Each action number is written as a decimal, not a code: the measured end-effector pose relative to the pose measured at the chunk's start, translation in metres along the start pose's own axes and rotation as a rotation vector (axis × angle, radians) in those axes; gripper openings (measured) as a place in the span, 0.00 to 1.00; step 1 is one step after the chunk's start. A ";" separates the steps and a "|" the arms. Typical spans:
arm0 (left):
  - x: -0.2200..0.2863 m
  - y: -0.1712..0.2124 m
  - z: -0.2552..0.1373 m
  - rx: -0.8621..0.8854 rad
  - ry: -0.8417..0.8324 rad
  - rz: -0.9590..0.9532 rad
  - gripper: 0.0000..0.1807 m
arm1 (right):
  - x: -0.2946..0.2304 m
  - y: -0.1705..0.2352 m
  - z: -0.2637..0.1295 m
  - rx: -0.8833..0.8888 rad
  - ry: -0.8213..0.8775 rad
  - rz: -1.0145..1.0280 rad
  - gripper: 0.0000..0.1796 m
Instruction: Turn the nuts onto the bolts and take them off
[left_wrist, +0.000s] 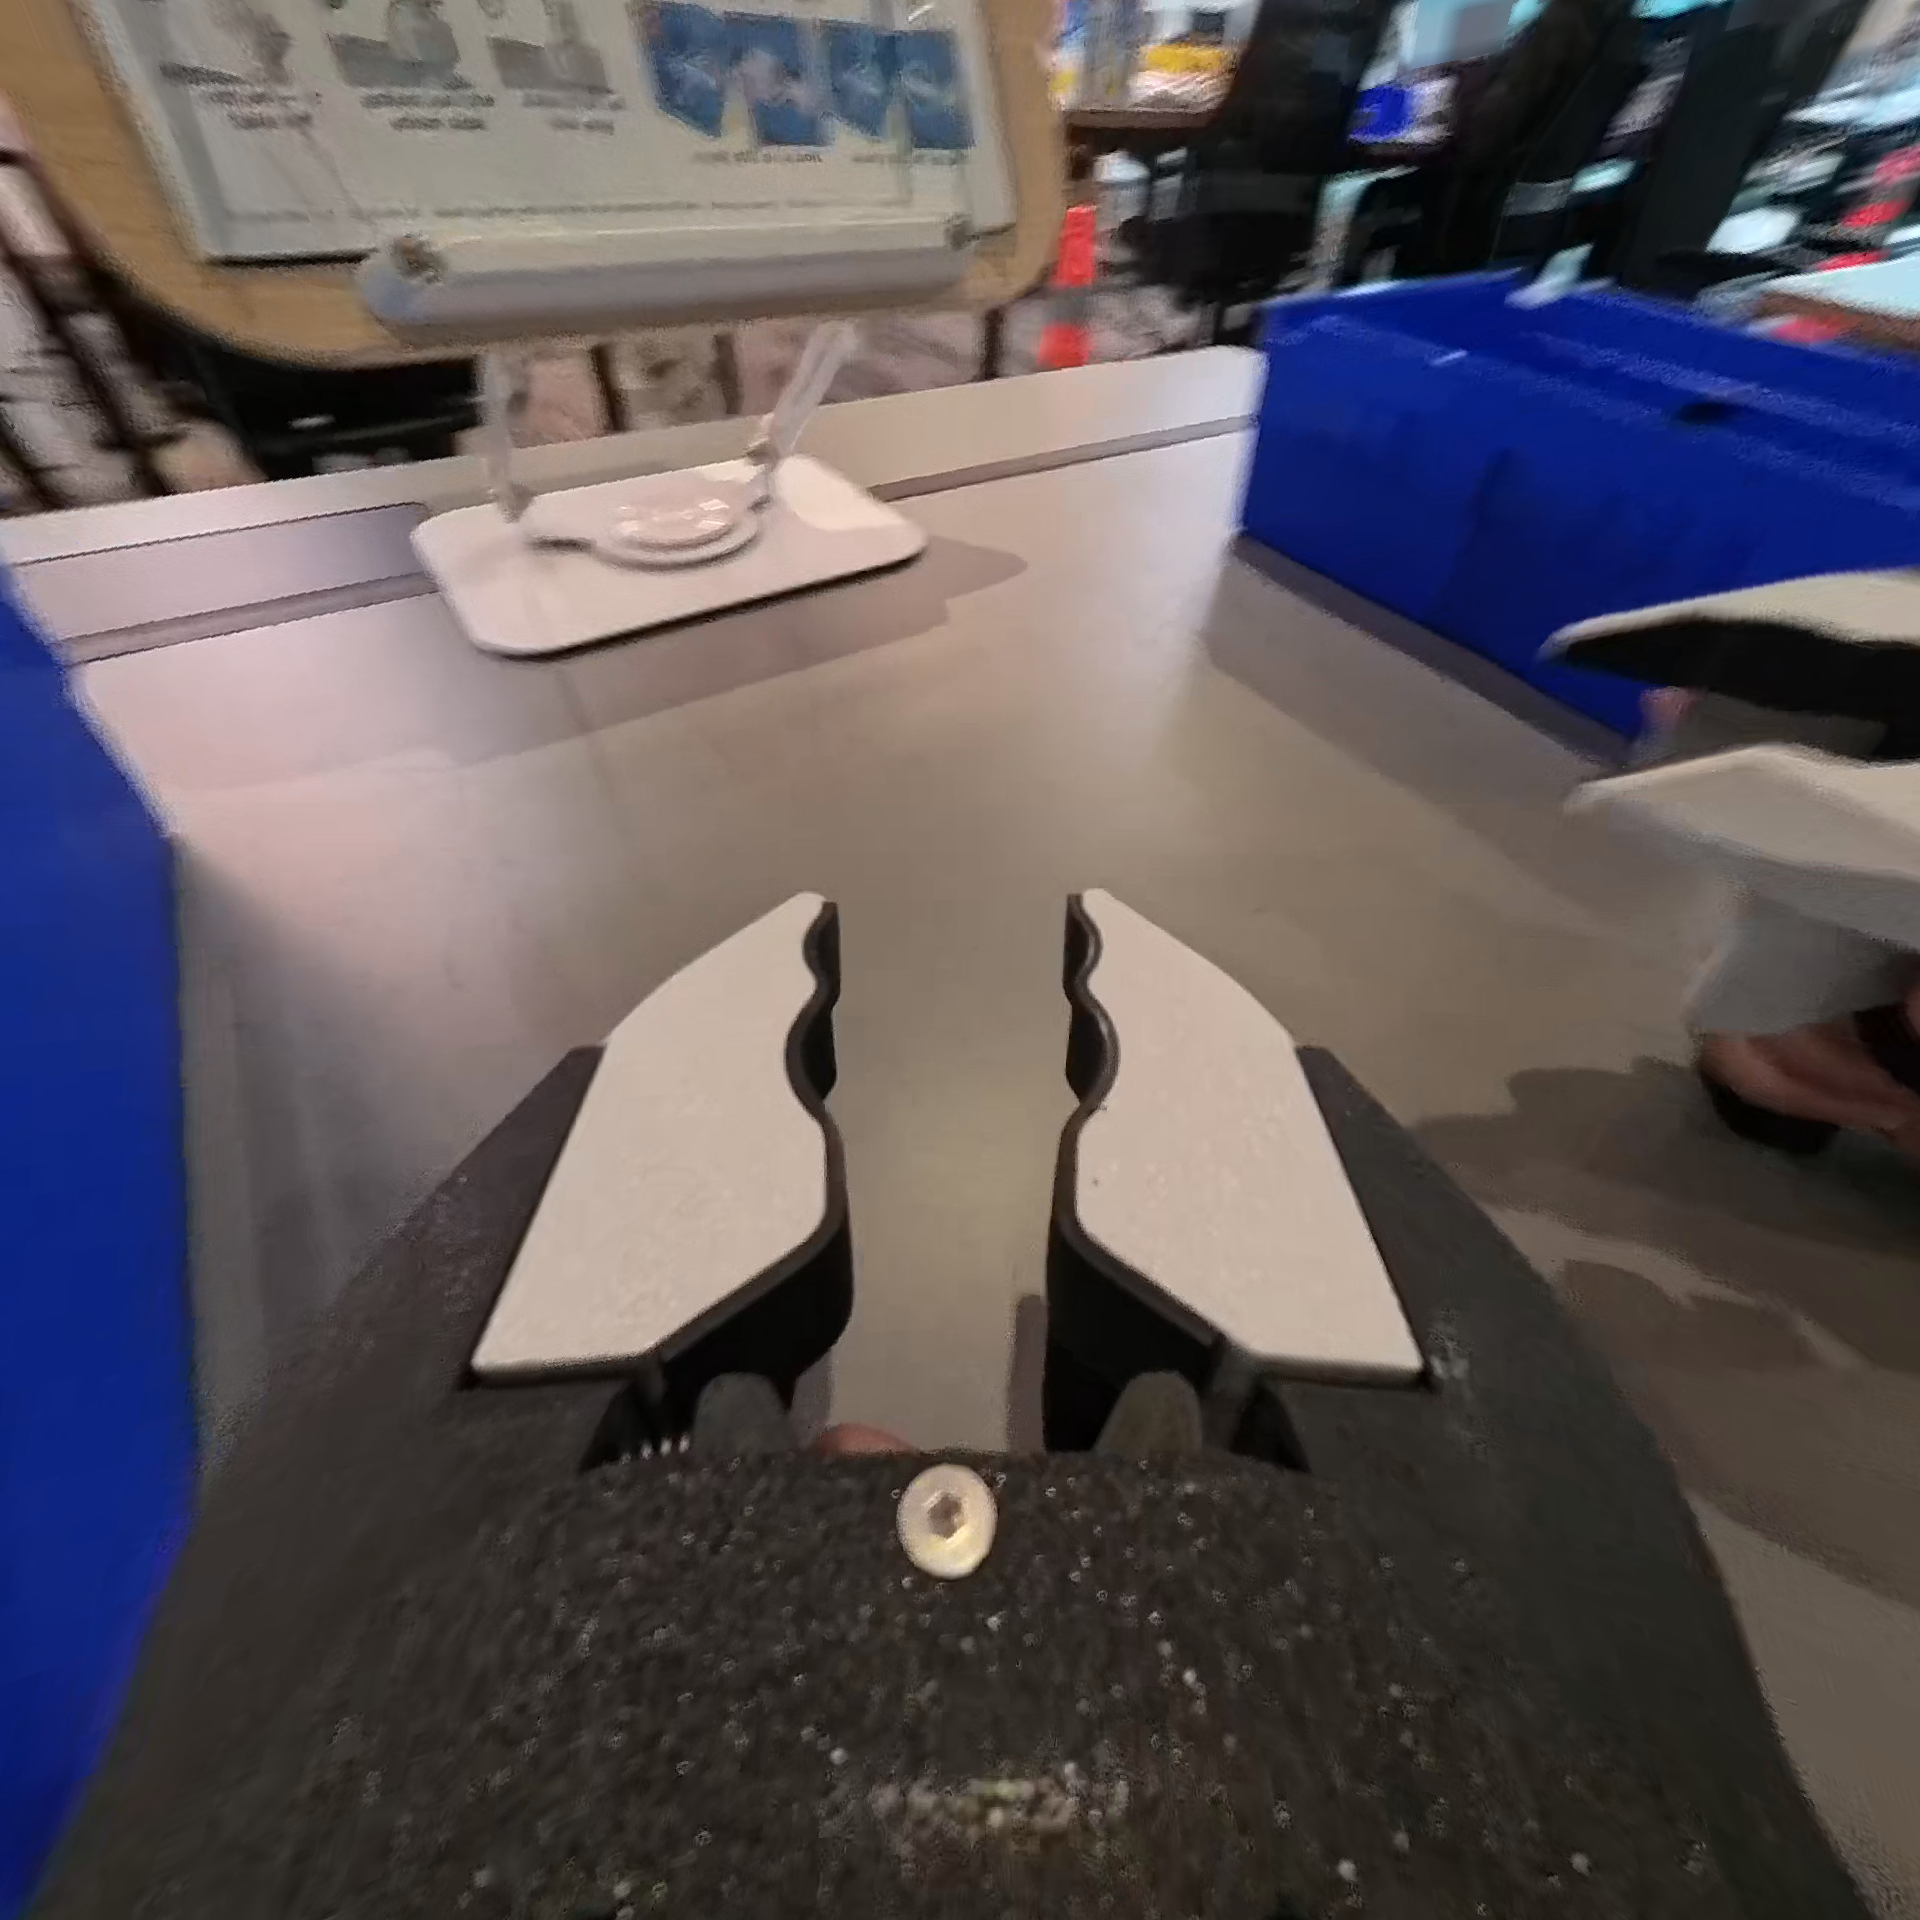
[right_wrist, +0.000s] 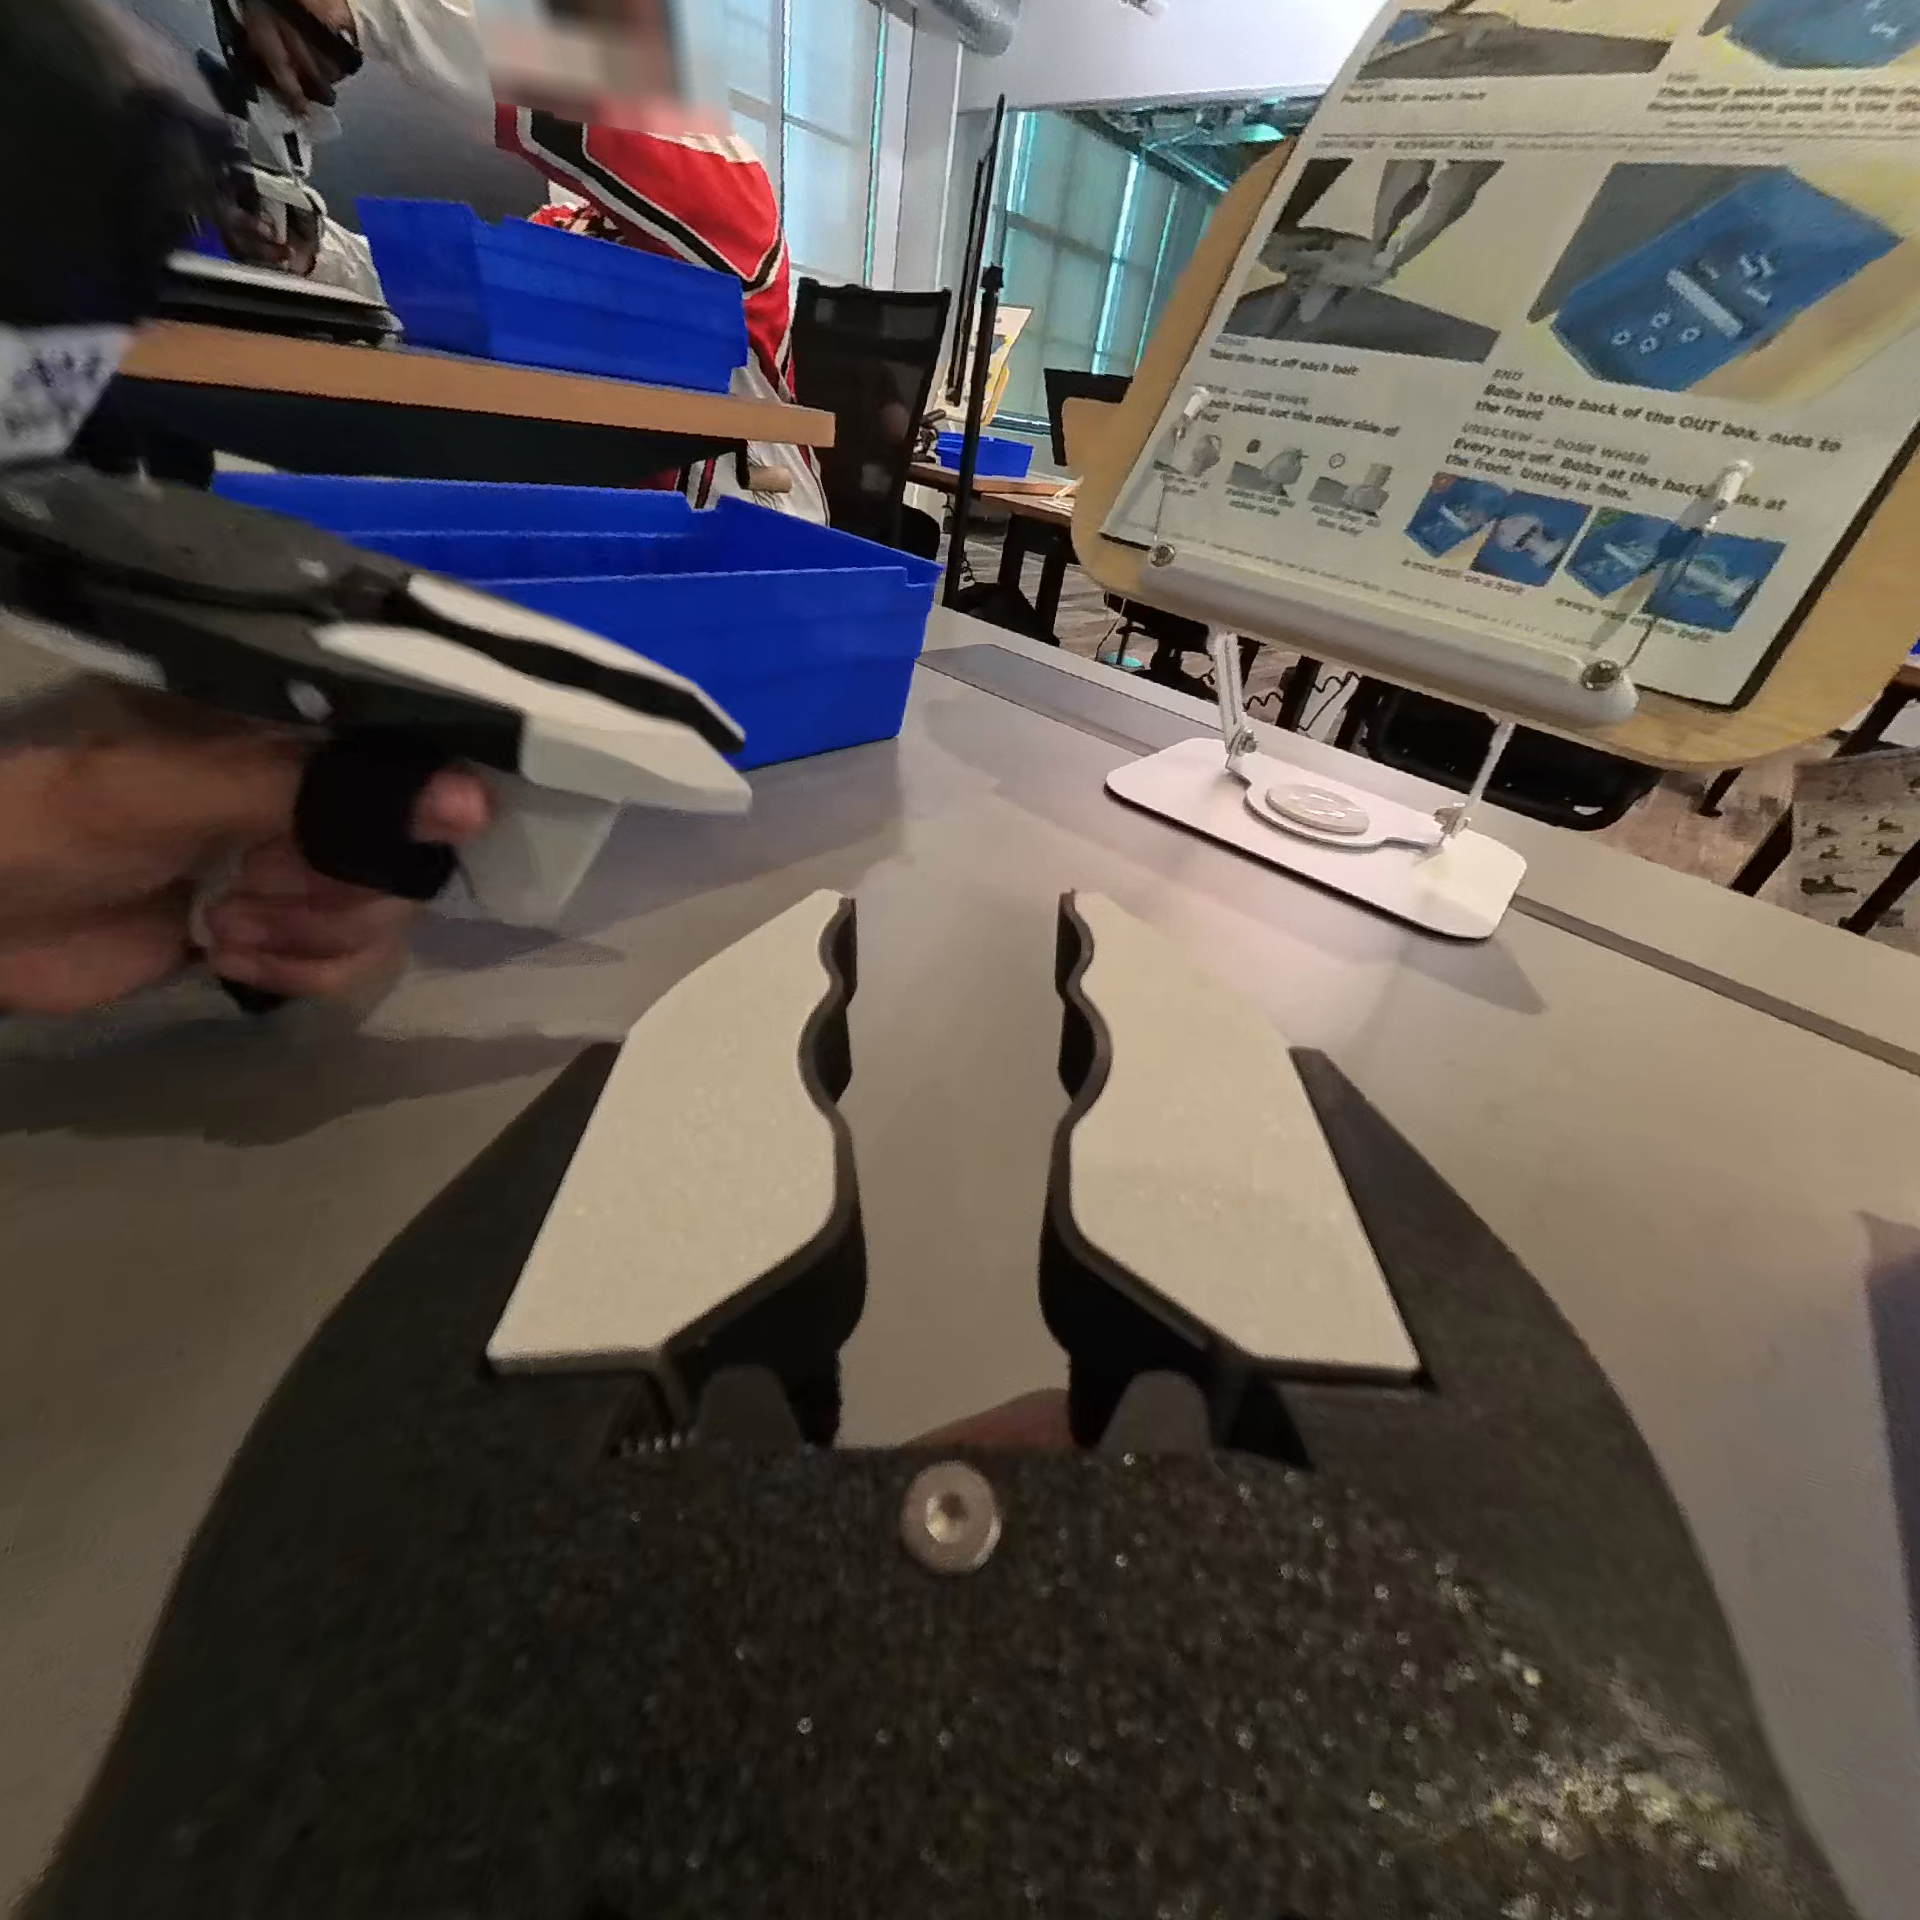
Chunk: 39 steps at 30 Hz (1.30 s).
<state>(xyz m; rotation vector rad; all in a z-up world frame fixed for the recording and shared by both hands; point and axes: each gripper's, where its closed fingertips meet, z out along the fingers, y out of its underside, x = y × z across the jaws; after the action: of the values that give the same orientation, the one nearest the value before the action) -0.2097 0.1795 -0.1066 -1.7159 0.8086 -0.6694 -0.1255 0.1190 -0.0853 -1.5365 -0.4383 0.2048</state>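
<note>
No nut or bolt shows in either view. My left gripper (left_wrist: 951, 914) is open and empty, held low over the grey table (left_wrist: 935, 748). My right gripper (right_wrist: 956, 914) is open and empty too, low over the same table (right_wrist: 1351, 1091). The right gripper shows again at the right edge of the left wrist view (left_wrist: 1621, 717), blurred, with a hand under it. The left gripper shows at the left of the right wrist view (right_wrist: 727, 764), held by a hand, jaws a little apart. A blue bin (left_wrist: 1558, 499) stands at the right; another blue bin (right_wrist: 727, 613) stands at the left.
An instruction sheet on a white stand (left_wrist: 665, 551) sits at the back of the table; it also shows in the right wrist view (right_wrist: 1320, 831). A blue bin wall (left_wrist: 83, 1039) is close on the left. A person in a red and white top (right_wrist: 675, 208) works at a farther desk.
</note>
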 end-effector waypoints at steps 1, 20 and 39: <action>0.006 -0.015 -0.008 0.034 0.051 0.011 0.23 | 0.000 -0.001 0.000 0.000 -0.002 -0.014 0.20; -0.234 -0.035 -0.024 -0.743 0.428 1.530 0.26 | -0.009 -0.003 0.000 0.022 -0.252 0.317 0.21; -0.281 0.061 0.027 -0.922 0.917 1.764 0.24 | 0.020 -0.013 0.000 0.117 -0.276 0.458 0.20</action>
<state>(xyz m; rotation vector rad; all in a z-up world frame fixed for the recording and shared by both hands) -0.3718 0.4052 -0.1843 -0.5546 2.9698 0.3464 -0.1093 0.1263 -0.0696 -1.4805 -0.2779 0.7923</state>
